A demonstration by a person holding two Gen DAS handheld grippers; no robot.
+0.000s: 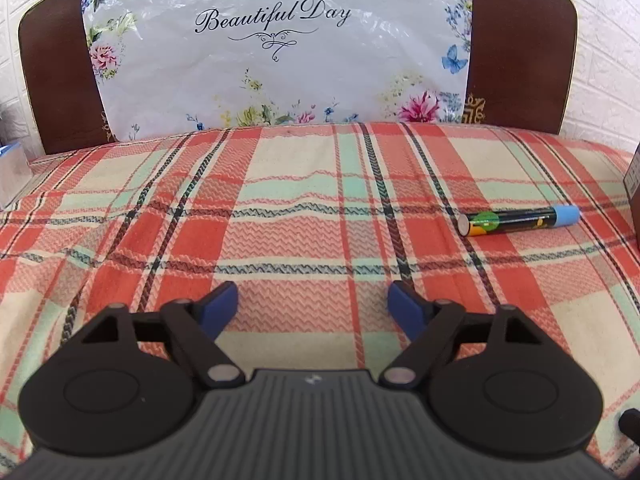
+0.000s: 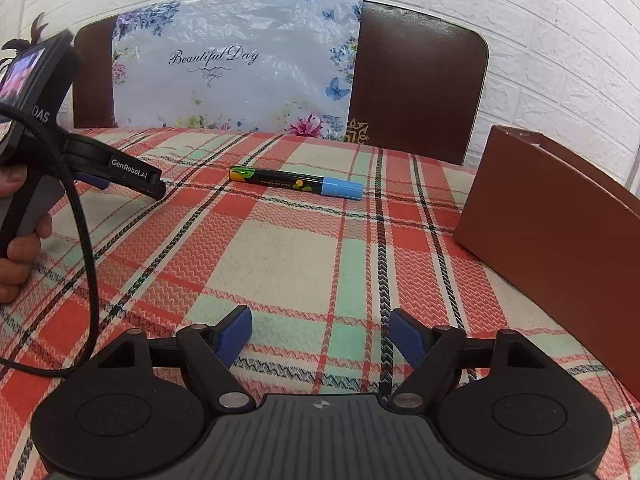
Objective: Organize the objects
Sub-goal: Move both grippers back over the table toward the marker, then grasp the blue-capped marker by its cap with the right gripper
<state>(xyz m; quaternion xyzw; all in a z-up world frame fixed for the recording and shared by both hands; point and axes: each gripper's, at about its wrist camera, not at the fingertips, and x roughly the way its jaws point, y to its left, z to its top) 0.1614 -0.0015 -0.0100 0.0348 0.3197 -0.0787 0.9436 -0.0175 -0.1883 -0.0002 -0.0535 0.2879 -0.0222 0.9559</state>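
A black marker with a light blue cap (image 1: pixel 520 221) lies on its side on the plaid tablecloth (image 1: pixel 280 208), ahead and to the right of my left gripper (image 1: pixel 314 300). It also shows in the right wrist view (image 2: pixel 298 183), well ahead of my right gripper (image 2: pixel 320 330). Both grippers are open and empty, low over the cloth. A brown box (image 2: pixel 560 236) stands to the right of my right gripper. The left gripper's body (image 2: pixel 116 170) shows at the left of the right wrist view.
A brown headboard-like panel (image 1: pixel 520 48) with a floral "Beautiful Day" plastic bag (image 1: pixel 276 52) stands at the back against a white brick wall (image 2: pixel 560 40). A small bluish box (image 1: pixel 12 176) sits at the far left edge. A black cable (image 2: pixel 86 240) hangs from the left gripper.
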